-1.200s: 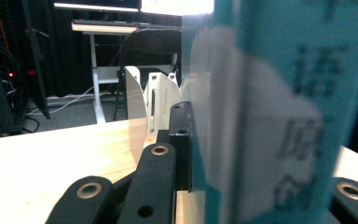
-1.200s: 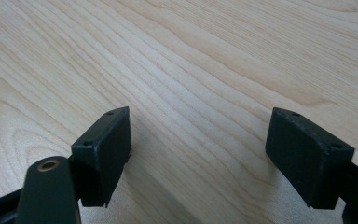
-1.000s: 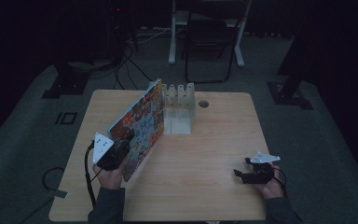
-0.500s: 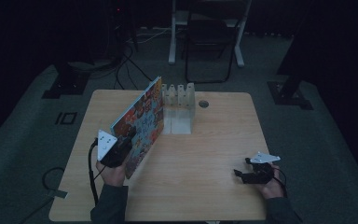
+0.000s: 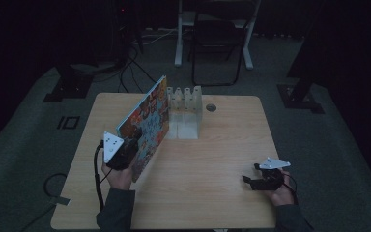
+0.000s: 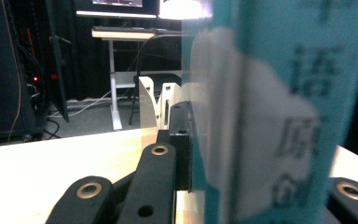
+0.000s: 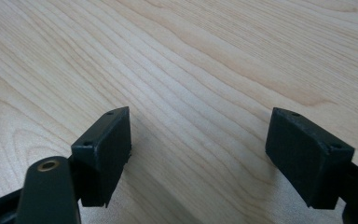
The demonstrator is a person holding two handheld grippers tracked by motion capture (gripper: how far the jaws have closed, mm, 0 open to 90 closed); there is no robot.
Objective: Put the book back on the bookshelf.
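The book [image 5: 145, 126], thin, stiff and glossy, likely slippery, stands tilted on edge at the table's [image 5: 212, 193] left, clamped near its lower edge by the left gripper [image 5: 125, 154]. The left gripper view reads its teal spine [image 6: 279, 112]; the high view gives the colourful cover, the white rack [image 5: 186, 111] behind, and the right gripper [image 5: 263, 181] resting spread, nothing held.

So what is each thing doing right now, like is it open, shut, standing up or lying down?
Left gripper: shut on the book, clamping its near end.
Book: held up on edge, tilted, far end next to the white rack.
White rack: upright on the table, slots look empty.
Right gripper: open, nothing between its jaws, just above the bare wood.
Table: flat, holding the rack.
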